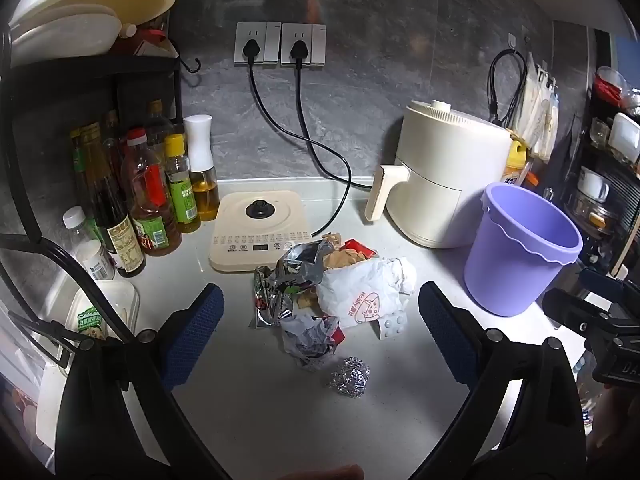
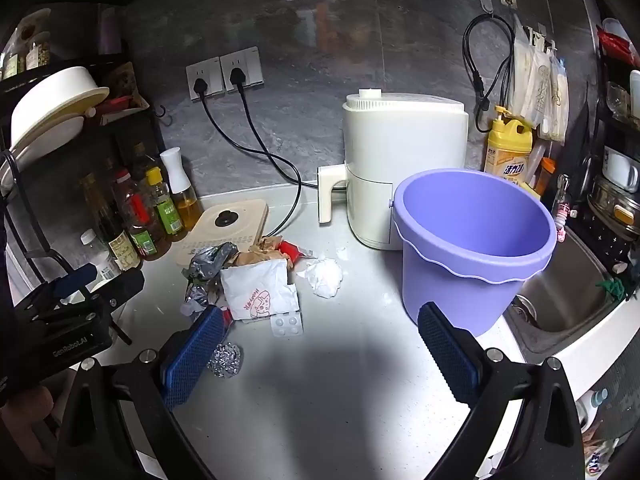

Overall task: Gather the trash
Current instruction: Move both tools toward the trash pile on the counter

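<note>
A pile of trash lies on the white counter: a white paper bag [image 1: 362,294] [image 2: 260,294], silver foil wrappers [image 1: 298,266] [image 2: 208,262], a foil ball [image 1: 349,377] [image 2: 225,359], a white blister pack [image 1: 390,326] [image 2: 286,325] and a crumpled tissue [image 2: 325,276]. An empty purple bucket [image 1: 520,248] [image 2: 472,244] stands to the right of the pile. My left gripper [image 1: 320,340] is open and empty, just short of the pile. My right gripper [image 2: 320,354] is open and empty, between the pile and the bucket.
A cream induction cooker [image 1: 258,234] and a white air fryer [image 1: 444,176] stand behind the trash. Sauce bottles [image 1: 148,196] stand by a rack at the left. A sink [image 2: 568,292] lies right of the bucket. Black cables [image 1: 320,152] run from the wall sockets.
</note>
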A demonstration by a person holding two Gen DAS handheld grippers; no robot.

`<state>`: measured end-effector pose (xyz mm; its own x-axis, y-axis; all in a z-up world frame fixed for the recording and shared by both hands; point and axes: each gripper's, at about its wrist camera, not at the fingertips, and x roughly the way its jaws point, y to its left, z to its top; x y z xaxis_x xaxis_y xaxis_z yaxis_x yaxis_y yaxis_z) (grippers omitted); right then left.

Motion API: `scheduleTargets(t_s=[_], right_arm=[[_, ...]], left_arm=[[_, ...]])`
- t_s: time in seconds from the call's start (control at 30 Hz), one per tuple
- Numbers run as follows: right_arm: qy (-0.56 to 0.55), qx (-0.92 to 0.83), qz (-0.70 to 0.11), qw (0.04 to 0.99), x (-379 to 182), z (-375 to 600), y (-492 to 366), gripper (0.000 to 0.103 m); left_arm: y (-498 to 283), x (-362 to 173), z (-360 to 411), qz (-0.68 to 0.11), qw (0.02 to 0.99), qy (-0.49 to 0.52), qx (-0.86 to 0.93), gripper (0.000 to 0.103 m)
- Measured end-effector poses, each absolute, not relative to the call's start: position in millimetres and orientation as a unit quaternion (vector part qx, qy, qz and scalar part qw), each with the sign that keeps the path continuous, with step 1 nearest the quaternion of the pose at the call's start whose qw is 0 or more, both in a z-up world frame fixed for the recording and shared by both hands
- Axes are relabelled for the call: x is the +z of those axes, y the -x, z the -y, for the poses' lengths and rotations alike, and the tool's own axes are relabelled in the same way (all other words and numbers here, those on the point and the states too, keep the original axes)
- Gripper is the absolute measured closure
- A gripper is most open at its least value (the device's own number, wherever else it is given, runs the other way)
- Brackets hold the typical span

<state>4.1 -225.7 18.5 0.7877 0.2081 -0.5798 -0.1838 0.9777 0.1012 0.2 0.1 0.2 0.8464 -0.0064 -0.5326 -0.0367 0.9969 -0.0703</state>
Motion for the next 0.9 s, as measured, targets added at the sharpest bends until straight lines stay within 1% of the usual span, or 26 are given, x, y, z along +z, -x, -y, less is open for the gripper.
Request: scheduleTargets(t_s=[0.63,0.9], right_arm=[[-0.019,0.094,-0.307,0.947,21.1,223.2,-10.5,0.008],[-0.022,0.092,-0.304,0.948,20.6,222.7,-13.0,0.008]], left_arm=[[-8.5,-0.6,-4.4,-0.266,0.963,0.043,-0.008,0.006],[-6.8,7.2,-3.9,-0.257,0.966,0.04,-0.018,0.006]])
